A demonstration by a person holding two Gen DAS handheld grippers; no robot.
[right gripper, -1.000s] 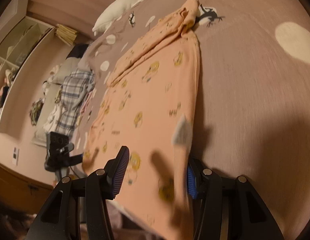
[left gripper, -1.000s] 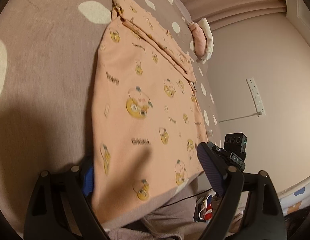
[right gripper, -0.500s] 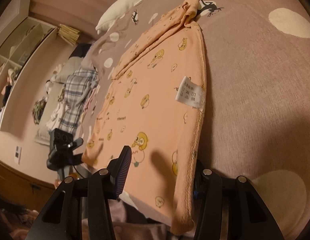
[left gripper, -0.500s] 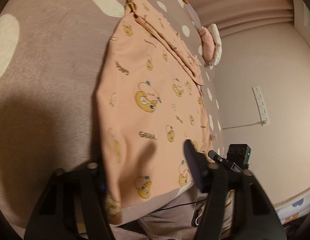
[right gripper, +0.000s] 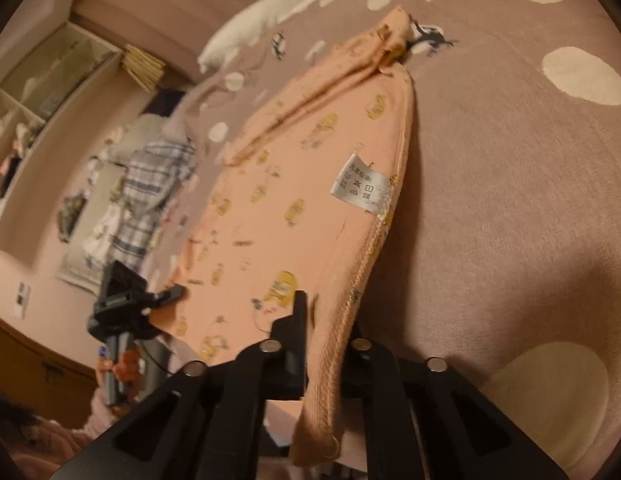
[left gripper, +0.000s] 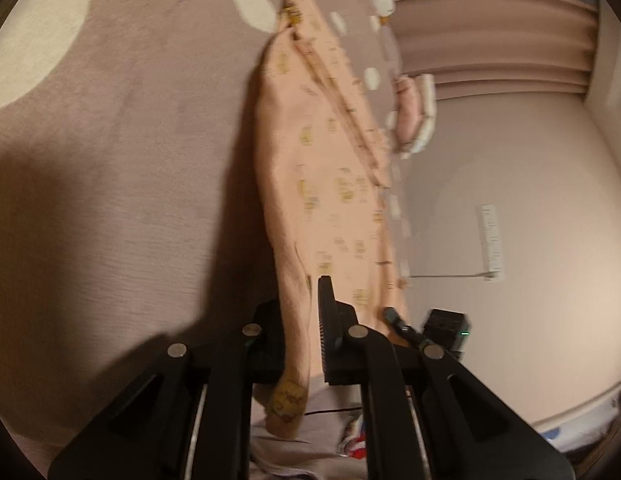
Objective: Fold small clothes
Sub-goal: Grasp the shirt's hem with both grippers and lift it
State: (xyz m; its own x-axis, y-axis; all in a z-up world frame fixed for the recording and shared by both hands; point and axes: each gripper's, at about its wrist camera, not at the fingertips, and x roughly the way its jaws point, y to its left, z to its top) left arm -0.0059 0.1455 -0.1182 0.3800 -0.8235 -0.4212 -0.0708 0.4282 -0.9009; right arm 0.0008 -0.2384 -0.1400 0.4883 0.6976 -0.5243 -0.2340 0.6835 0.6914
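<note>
A small peach garment (left gripper: 330,184) printed with yellow cartoon figures lies along a mauve bedspread with cream dots. My left gripper (left gripper: 300,320) is shut on its near left corner and lifts that edge off the bed. My right gripper (right gripper: 330,320) is shut on the near right corner at the stitched hem (right gripper: 362,276). A white care label (right gripper: 360,188) shows on the raised underside. The far end of the garment (right gripper: 390,36) is bunched on the bed. The left gripper also shows in the right wrist view (right gripper: 170,294).
The bedspread (left gripper: 110,140) spreads to the left; the bed edge and a wall with a socket strip (left gripper: 490,240) are at the right. A white pillow (right gripper: 270,20), a plaid cloth (right gripper: 150,184) and shelves (right gripper: 38,92) lie beyond the bed.
Both grippers have closed on the near corners of the garment and raised them. The near edge now hangs from the jaws and the underside with the label is turned up.
</note>
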